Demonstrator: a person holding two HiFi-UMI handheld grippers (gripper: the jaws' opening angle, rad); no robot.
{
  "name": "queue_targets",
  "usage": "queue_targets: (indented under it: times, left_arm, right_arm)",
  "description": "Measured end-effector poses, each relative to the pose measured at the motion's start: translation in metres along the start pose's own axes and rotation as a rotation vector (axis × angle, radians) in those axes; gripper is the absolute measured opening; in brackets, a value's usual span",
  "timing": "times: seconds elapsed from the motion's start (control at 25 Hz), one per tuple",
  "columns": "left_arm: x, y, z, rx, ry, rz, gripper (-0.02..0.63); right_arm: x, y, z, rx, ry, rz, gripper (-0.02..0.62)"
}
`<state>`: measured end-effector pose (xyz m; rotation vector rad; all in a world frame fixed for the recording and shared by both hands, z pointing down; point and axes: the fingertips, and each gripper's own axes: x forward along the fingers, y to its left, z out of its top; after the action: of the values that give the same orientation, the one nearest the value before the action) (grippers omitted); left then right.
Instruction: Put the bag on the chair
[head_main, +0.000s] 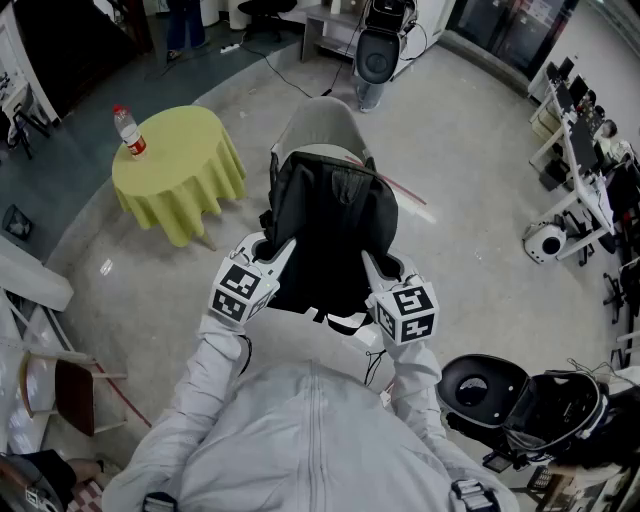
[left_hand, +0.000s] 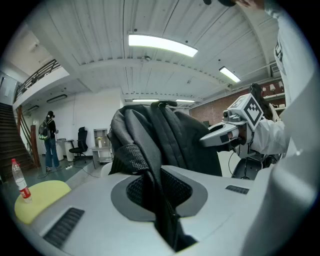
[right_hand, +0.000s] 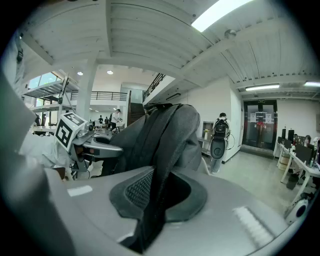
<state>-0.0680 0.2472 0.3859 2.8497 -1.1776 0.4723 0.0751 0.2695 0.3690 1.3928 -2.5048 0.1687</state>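
A dark grey backpack hangs in the air between my two grippers, above a light grey chair whose back shows just beyond it. My left gripper is shut on a strap at the bag's left side; in the left gripper view the black strap is pinched between the jaws. My right gripper is shut on the strap at the bag's right side, and the strap runs down between its jaws. The bag fills the middle of both gripper views. The chair's seat is hidden under the bag.
A round table with a yellow-green cloth stands to the left with a plastic bottle on it. A black speaker-like device stands behind the chair. Desks and chairs line the right side; a black open case lies at lower right.
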Motion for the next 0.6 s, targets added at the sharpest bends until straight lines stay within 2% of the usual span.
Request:
queue_targets:
  times: [0.6]
  left_arm:
    - [0.038, -0.022, 0.012, -0.018, 0.003, 0.061, 0.040]
  right_arm:
    - [-0.004, -0.050, -0.006, 0.024, -0.022, 0.042, 0.043]
